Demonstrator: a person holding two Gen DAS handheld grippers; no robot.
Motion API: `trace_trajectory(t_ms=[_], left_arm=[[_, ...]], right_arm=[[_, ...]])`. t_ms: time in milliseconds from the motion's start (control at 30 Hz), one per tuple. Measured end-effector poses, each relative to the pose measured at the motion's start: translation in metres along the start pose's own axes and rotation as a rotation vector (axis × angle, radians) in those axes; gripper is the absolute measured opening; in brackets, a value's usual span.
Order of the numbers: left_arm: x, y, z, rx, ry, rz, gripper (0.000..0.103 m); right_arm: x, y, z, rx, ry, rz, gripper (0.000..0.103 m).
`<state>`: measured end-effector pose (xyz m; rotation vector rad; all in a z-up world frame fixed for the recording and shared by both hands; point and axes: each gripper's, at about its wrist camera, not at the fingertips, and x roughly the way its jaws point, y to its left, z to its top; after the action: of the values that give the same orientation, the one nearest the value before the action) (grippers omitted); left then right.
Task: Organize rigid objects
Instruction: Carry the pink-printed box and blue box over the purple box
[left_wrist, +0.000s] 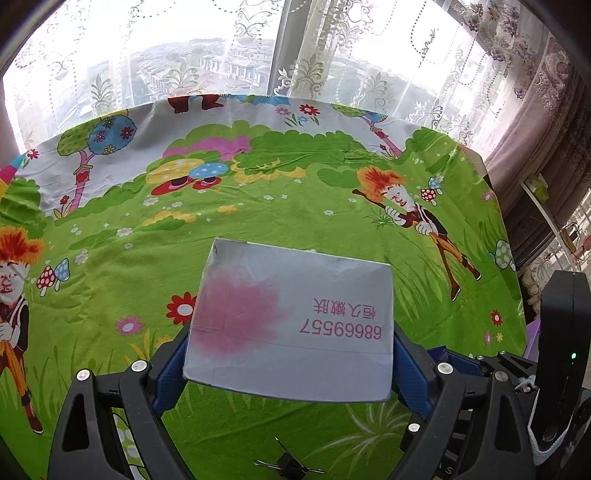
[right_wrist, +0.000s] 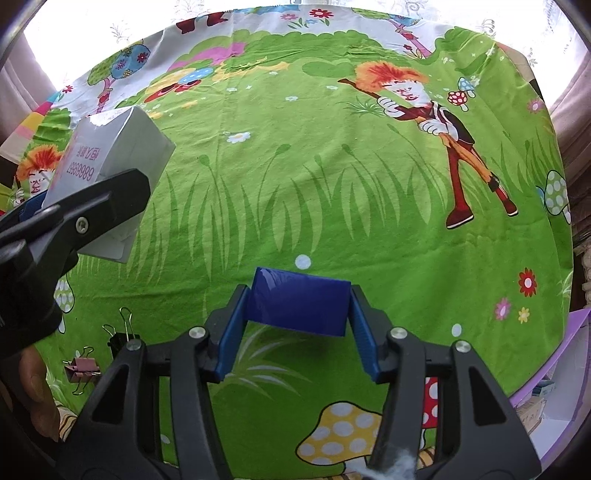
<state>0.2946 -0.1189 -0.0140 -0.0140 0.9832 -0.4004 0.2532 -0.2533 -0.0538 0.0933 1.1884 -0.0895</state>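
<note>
- Your left gripper (left_wrist: 291, 363) has its blue pads pressed against both sides of the silver-white box (left_wrist: 291, 321), so its jaws are clamped on that box. The box is held above the tablecloth (left_wrist: 258, 221), pink printing facing up, over the near-left part of the tabletop.
- In the right wrist view the same silver-white box (right_wrist: 125, 147) shows at the left, lifted off the cloth, with the left gripper's black frame across its lower half.
- Below it, near the tabletop's near-left edge, a pink binder clip (right_wrist: 82, 369) and a black binder clip (right_wrist: 123, 338) lie on the cloth just beside each other. Whether they touch, you cannot tell.
- Your right gripper (right_wrist: 297, 321) grips the blue box (right_wrist: 299, 304) between its blue pads, jaws clamped on the box's two sides. The box sits raised over the near-middle of the tabletop, casting a shadow on the cloth below.
- At the far right, past the tabletop's right edge, a pale purple container (right_wrist: 554, 387) stands lower down, with small items inside too blurred to name.
</note>
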Motion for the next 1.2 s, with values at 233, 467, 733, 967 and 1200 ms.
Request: trace_trajectory(t_ms=[233, 467, 733, 967, 1200], left_arm=[[-0.012, -0.040, -0.004, 0.084, -0.014, -0.037, 0.094], [-0.019, -0.091, -0.017, 0.201, -0.010, -0.083, 0.094], [-0.029, -0.131, -0.031, 0.295, -0.009, -0.125, 0.094], [-0.036, -0.156, -0.042, 0.345, 0.000, -0.142, 0.094], [-0.028, -0.193, -0.063, 0.395, 0.087, -0.245, 0.094]], right_arm=[[-0.025, -0.036, -0.007, 0.053, -0.036, -0.017, 0.057], [-0.045, -0.072, -0.026, 0.093, -0.045, -0.042, 0.057], [-0.063, -0.121, -0.055, 0.161, -0.034, -0.079, 0.057], [-0.081, -0.165, -0.079, 0.237, -0.048, -0.102, 0.057], [-0.098, -0.211, -0.108, 0.321, -0.066, -0.132, 0.057]])
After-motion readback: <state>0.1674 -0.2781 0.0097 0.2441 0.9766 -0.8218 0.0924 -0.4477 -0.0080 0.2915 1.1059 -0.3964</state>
